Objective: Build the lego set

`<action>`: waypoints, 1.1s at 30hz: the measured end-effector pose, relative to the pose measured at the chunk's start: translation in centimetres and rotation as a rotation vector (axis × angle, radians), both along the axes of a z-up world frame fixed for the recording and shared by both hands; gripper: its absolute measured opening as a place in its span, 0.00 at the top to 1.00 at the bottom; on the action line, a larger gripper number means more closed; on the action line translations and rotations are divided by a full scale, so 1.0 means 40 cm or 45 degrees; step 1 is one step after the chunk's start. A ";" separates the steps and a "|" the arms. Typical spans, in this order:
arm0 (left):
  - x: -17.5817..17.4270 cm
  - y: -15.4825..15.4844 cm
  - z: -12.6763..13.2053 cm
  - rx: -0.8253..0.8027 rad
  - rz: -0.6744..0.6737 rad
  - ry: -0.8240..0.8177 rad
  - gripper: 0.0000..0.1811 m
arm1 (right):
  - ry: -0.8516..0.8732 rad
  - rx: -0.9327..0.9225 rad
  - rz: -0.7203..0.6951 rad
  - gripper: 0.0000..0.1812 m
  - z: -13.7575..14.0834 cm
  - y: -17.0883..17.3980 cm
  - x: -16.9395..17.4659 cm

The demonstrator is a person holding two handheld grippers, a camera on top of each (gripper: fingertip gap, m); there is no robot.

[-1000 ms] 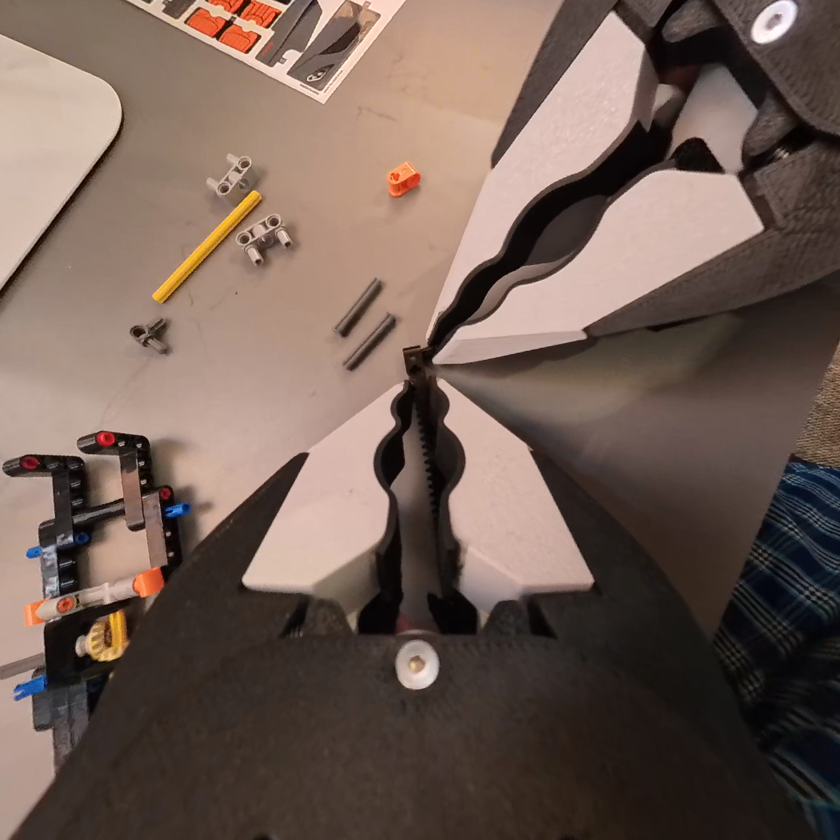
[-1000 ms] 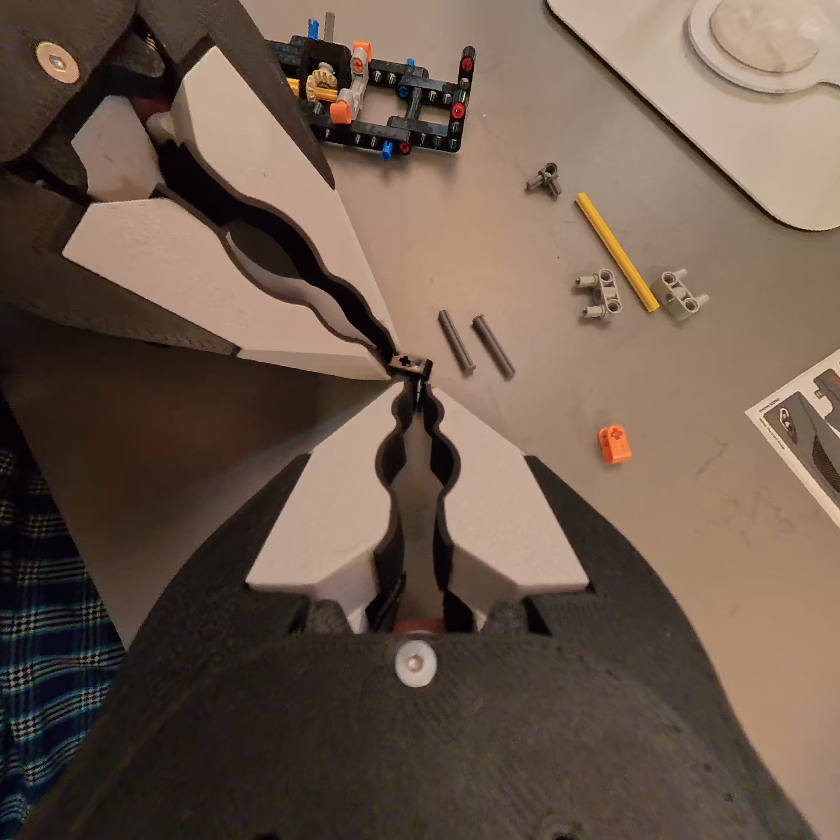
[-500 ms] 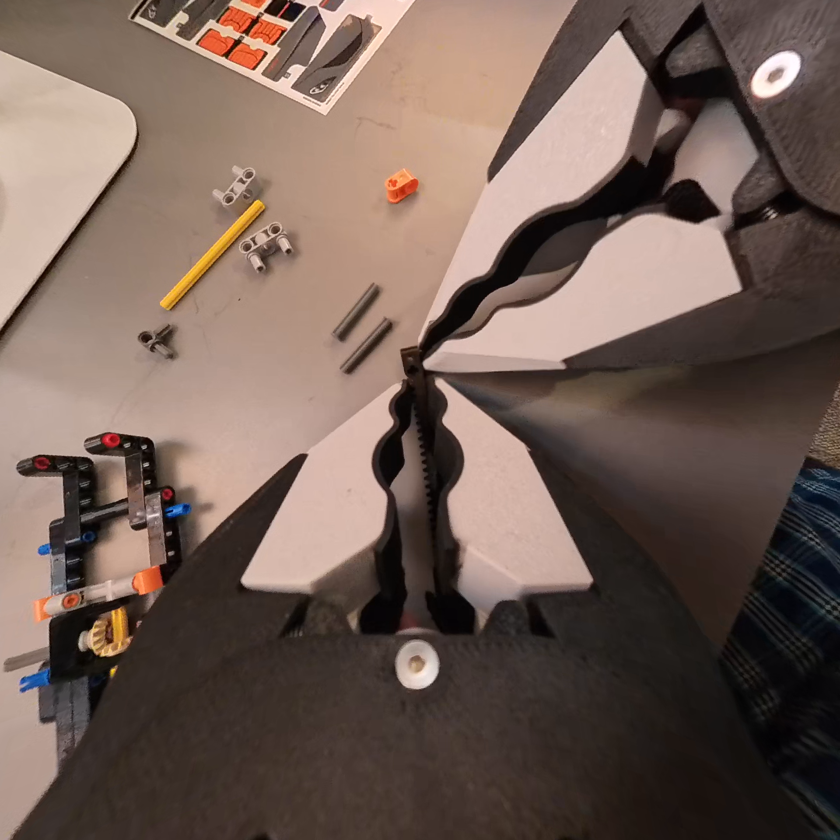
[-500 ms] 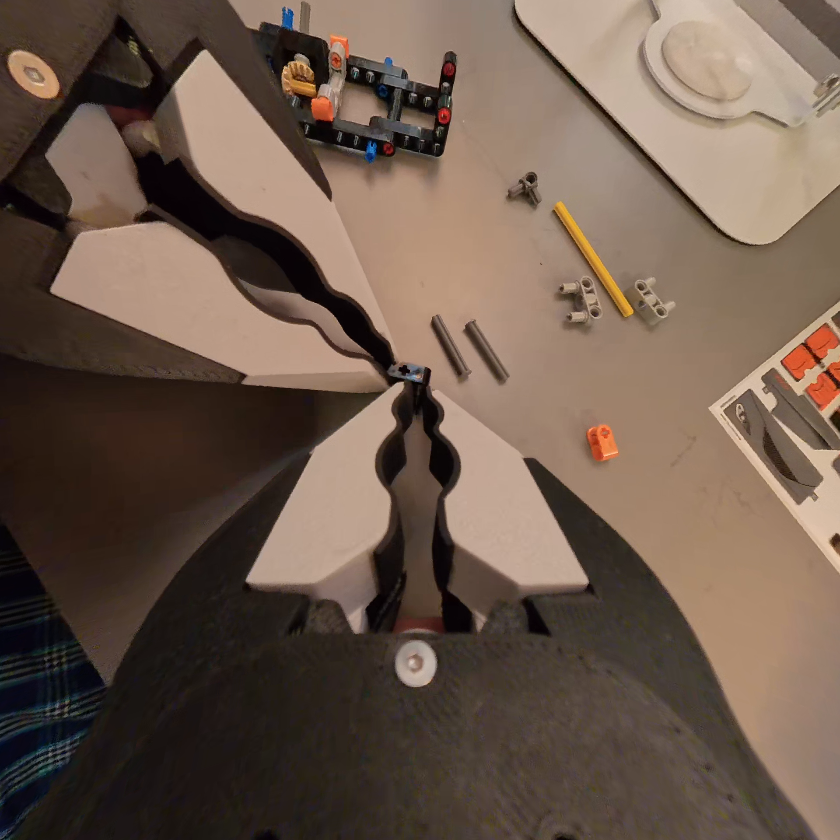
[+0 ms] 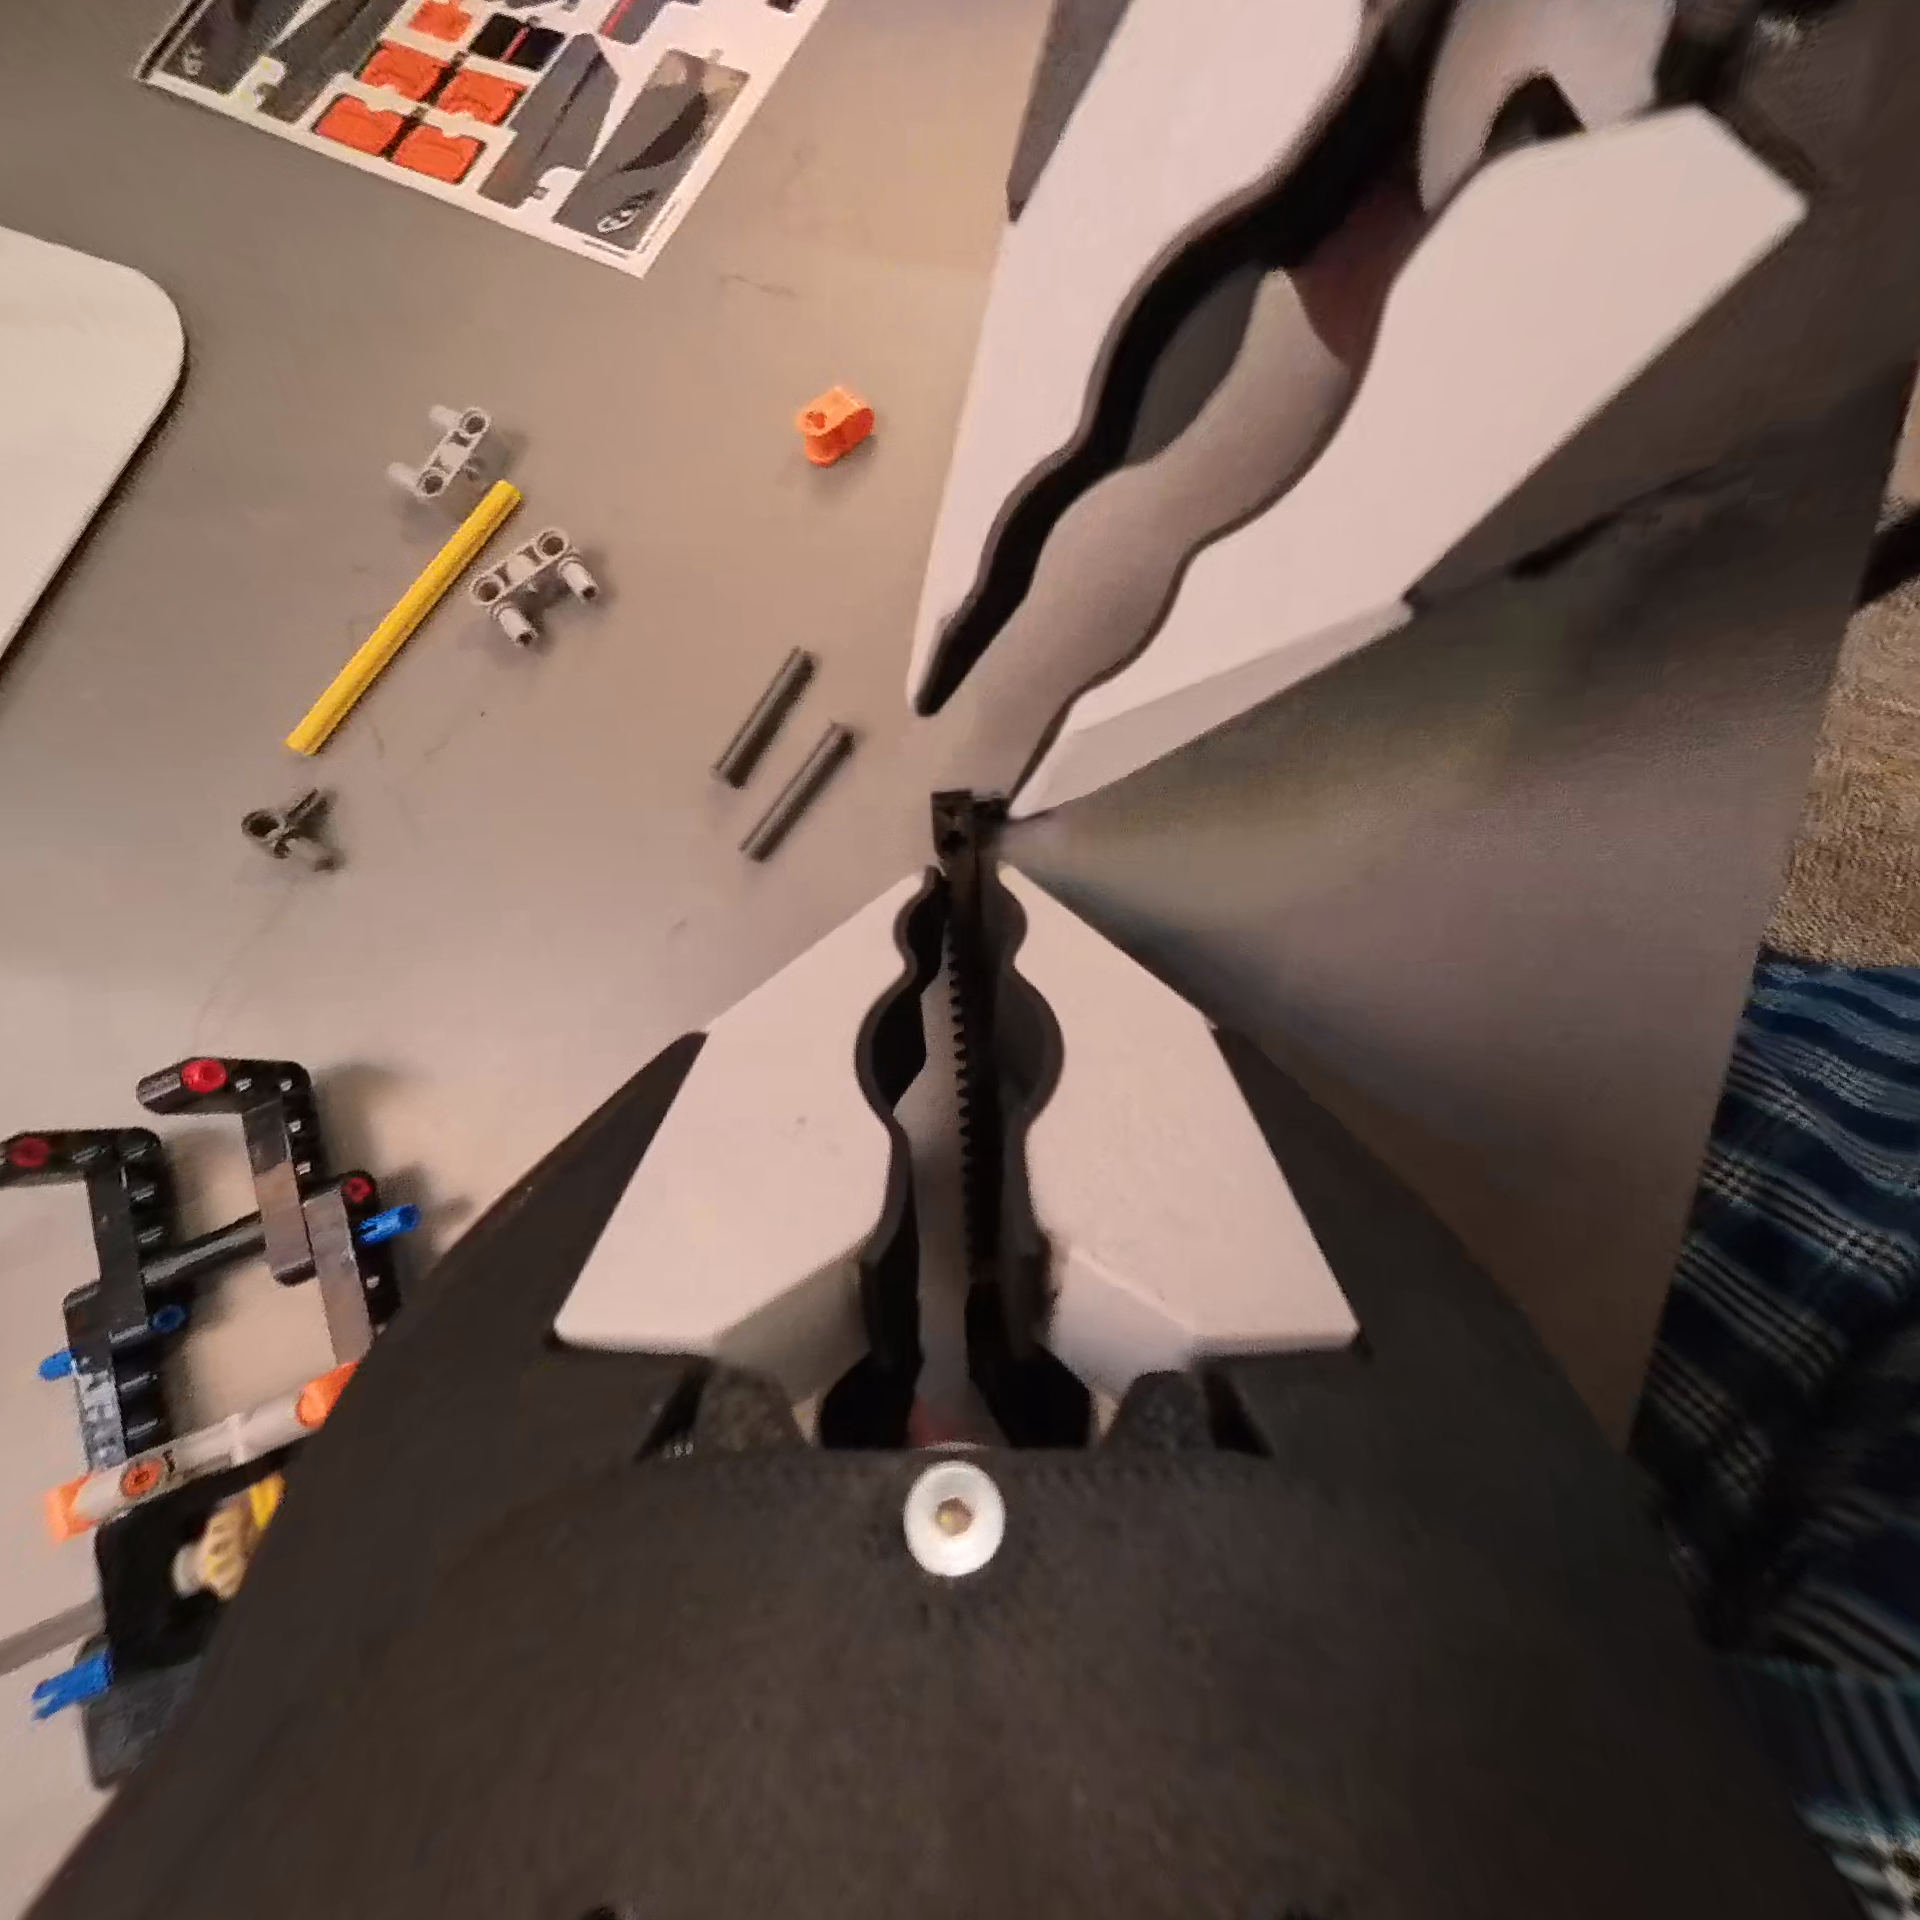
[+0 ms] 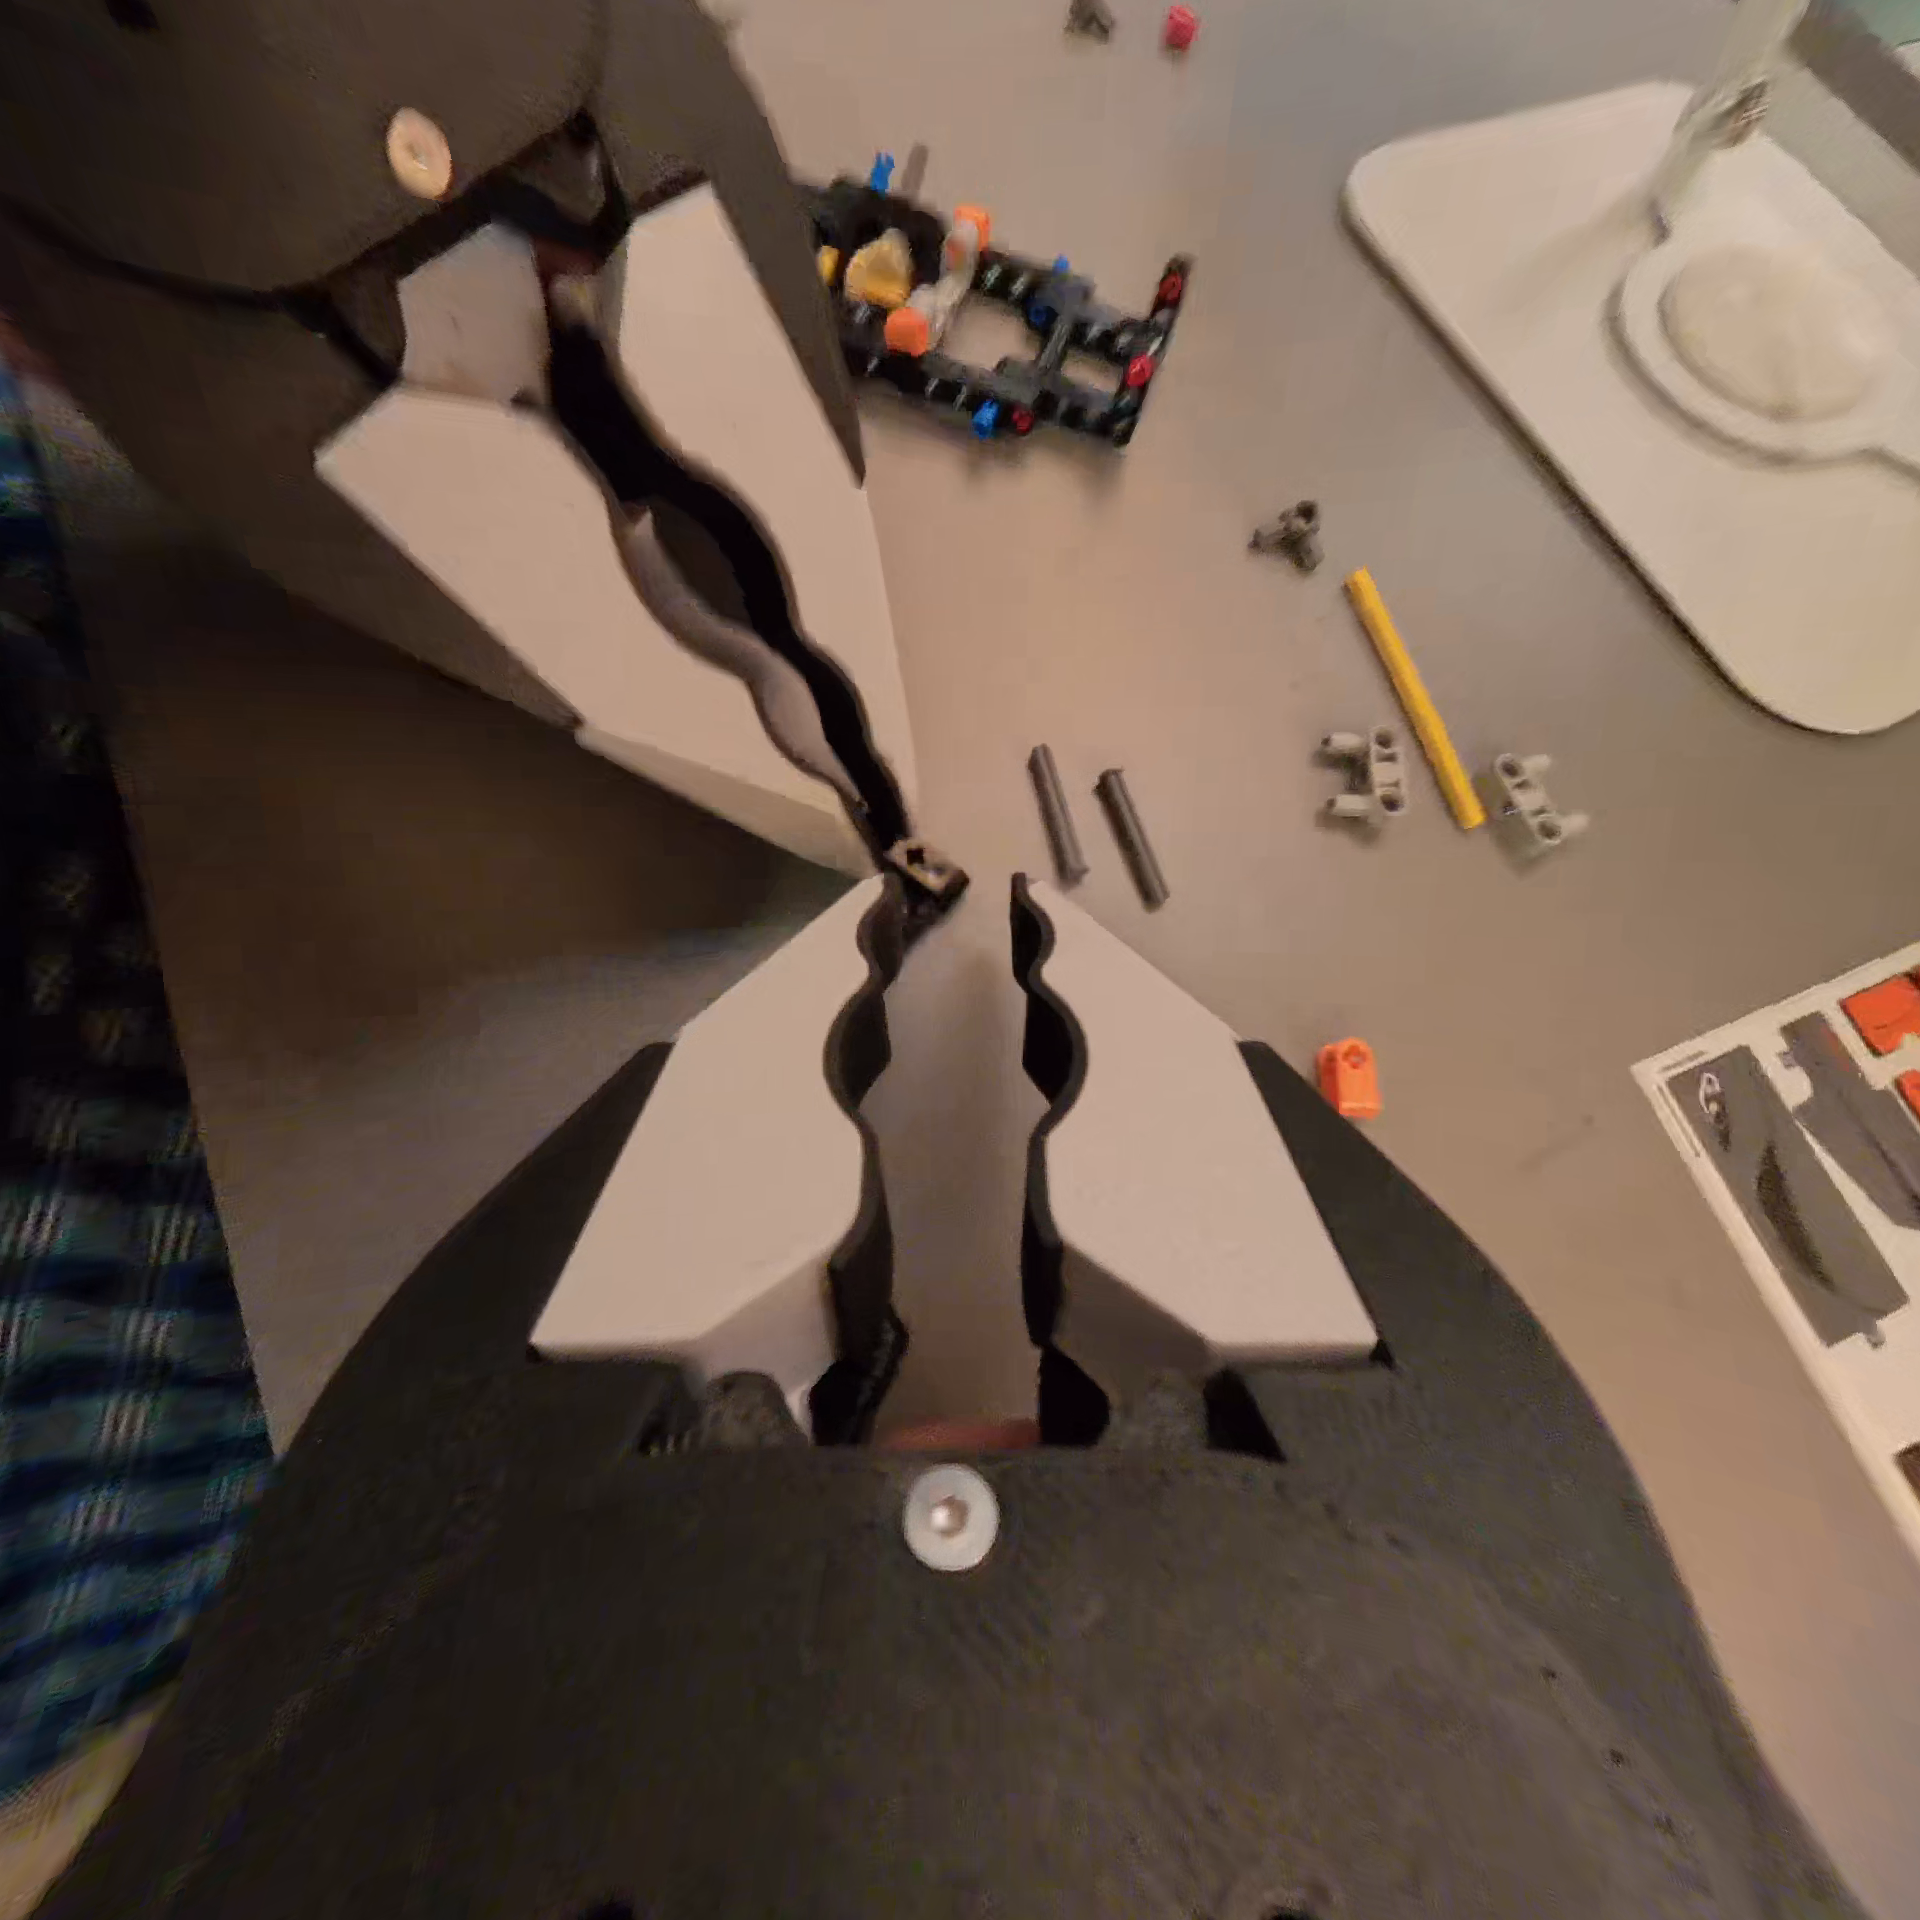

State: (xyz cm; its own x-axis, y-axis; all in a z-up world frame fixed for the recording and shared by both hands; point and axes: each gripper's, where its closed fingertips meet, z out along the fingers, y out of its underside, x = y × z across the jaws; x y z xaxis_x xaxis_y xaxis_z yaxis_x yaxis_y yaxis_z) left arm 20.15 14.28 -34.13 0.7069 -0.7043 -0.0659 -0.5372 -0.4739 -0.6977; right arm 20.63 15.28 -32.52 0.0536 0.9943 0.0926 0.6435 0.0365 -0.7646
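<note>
My left gripper [image 5: 961,878] is shut on a thin black toothed rack [image 5: 968,997] that runs along its fingers, with the end sticking out past the tips. My right gripper [image 6: 951,888] is open and empty. The rack's end [image 6: 923,871] sits beside its left fingertip [image 6: 878,909]. In the left wrist view the right gripper [image 5: 977,748] comes in from the upper right, just beyond the rack's tip. The partly built black frame [image 5: 208,1247] lies at the lower left and also shows in the right wrist view [image 6: 1018,322].
On the grey table lie two dark grey axles [image 5: 779,753], a yellow axle [image 5: 405,618], two light grey connectors [image 5: 530,582], a small dark connector [image 5: 286,826], an orange piece [image 5: 836,424] and a sticker sheet [image 5: 488,104]. A white stand base [image 6: 1558,468] is far right. Plaid cloth [image 5: 1818,1247] is near. Left and right tips are no more than a few centimetres apart.
My right gripper has opened and let go of the rack's end, which it pinched before. The left gripper still holds the rack. Both views shifted a little.
</note>
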 end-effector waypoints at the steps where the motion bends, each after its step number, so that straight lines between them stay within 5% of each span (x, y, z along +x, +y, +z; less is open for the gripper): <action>1: 0.002 -0.005 0.000 0.000 -0.034 0.004 0.97 | -0.029 -0.001 0.075 0.90 -0.004 -0.007 0.009; 10: 0.010 -0.038 -0.001 -0.021 -0.227 0.010 0.97 | -0.100 0.059 0.544 0.88 -0.031 -0.056 0.020; 33: 0.016 -0.050 0.000 -0.013 -0.280 -0.002 0.97 | -0.081 -0.007 0.652 0.93 -0.036 -0.068 0.017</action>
State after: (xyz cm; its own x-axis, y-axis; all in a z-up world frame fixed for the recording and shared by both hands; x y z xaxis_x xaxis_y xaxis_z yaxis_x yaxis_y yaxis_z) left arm 20.81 12.26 -34.12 0.5360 -0.8423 -0.0572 -0.6273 -0.3521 -0.6946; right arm 21.29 12.55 -33.96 -0.4460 0.8919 0.0746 0.5892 0.3553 -0.7256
